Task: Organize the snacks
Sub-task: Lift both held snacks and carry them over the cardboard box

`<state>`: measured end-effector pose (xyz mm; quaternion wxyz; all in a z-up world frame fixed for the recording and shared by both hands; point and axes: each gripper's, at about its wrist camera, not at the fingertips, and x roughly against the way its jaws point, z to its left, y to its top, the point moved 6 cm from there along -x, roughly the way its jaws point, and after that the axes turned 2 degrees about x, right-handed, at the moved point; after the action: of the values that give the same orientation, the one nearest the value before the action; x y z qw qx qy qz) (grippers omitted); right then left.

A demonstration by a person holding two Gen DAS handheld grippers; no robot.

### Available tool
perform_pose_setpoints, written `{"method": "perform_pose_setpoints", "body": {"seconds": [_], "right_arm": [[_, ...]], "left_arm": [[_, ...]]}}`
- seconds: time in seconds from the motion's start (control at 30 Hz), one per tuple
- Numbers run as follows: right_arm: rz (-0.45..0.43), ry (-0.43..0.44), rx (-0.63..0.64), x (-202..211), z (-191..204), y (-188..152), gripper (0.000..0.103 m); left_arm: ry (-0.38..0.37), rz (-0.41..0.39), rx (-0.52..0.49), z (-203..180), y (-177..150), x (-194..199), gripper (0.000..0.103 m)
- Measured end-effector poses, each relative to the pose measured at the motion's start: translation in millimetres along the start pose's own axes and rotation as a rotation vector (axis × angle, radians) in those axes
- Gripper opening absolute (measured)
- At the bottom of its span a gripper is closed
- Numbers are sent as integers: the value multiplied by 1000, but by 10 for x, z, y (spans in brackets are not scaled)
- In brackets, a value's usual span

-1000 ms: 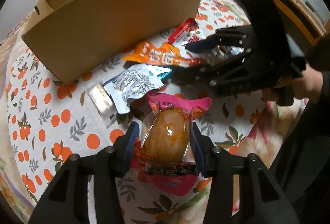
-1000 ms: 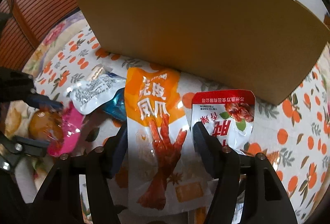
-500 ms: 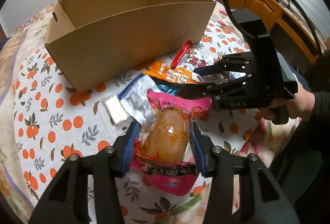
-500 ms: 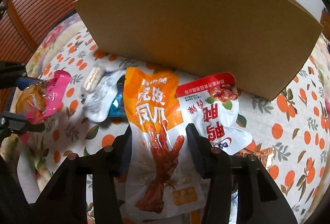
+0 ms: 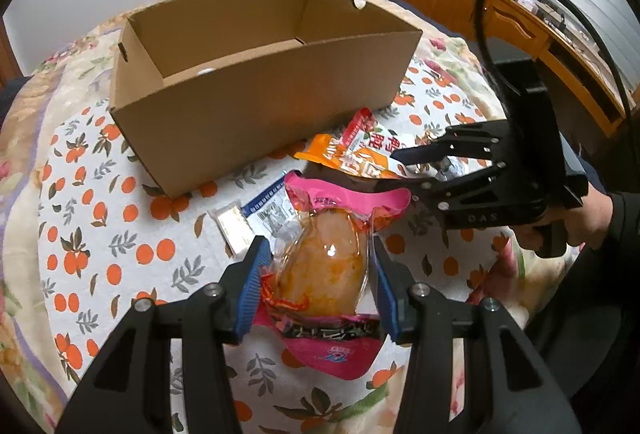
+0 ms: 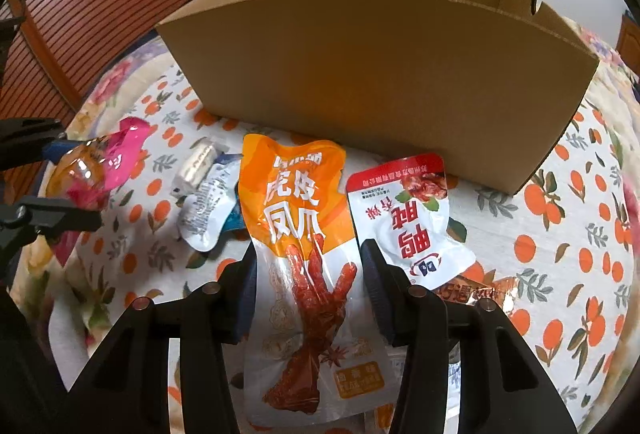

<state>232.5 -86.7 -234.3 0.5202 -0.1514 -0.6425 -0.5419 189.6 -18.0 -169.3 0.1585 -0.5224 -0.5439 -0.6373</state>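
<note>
Cardboard now shows its hollow: the open box [image 5: 256,74] reveals its inside from the left wrist view where a second ago only its outer wall faced the lens — both claws have come up off the orange-print cloth [image 5: 100,234] with a snack apiece. The left claw [image 5: 316,274] is clamped on a pink-edged pouch [image 5: 324,266] holding an egg-shaped snack, carried clear of the cloth at 6 o'clock from the box. The right claw [image 6: 308,286], wider a second ago, has pinched in on the orange chicken-feet packet [image 6: 300,234], whose top edge reaches toward the box wall at 12 o'clock; by the look of it, loading can begin. Both claws tilt steeply downward, the right one gripped by a hand [image 5: 576,222] in a dark sleeve at 3 o'clock in the left view. Left on the cloth — a red-and-white packet [image 6: 408,222], a silver-blue sachet [image 6: 208,210] and a small wrapped bar [image 6: 198,164].
</note>
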Motion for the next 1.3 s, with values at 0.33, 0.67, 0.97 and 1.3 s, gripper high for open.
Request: {"method": "perform_pose_setpoints", "body": {"seconds": [0.33, 0.67, 0.97, 1.3], "right_arm": [[-78, 12, 4, 321, 14, 118, 48], [-152, 31, -1, 563, 18, 263, 48], [-205, 46, 2, 759, 25, 398, 48], [-259, 67, 17, 1030, 65, 500, 48]], "left_arm": [[48, -70, 42, 80, 147, 178, 48], [92, -125, 84, 152, 270, 302, 48], [127, -193, 130, 253, 443, 467, 48], [143, -254, 157, 276, 634, 655, 48]]}}
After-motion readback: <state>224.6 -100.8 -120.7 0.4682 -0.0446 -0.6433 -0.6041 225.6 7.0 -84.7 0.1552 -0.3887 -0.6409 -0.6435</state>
